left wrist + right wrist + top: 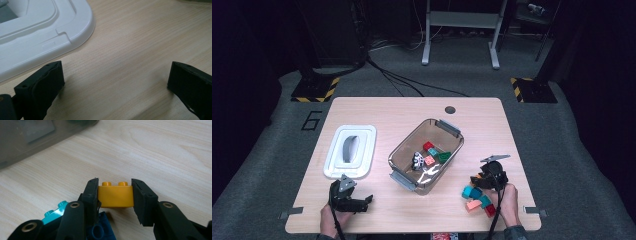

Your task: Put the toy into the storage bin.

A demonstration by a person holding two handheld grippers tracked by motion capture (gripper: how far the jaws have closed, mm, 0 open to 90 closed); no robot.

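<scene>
The left gripper (362,202) is matte black, with a grey three-cornered plate on top of its body and a black cable trailing back toward the near table edge. In the left gripper view its two jaws are thick black blocks with blunt, squared ends and small round holes in their faces. The right gripper (114,195) is black as well, topped by a similar grey plate, with a dark cable running along the hand (509,200). Its jaws carry flat black pads with slightly ragged edges, and brass-coloured rivets sit in the rounded black linkage arms. A dark sleeve cuff shows at the right wrist.
</scene>
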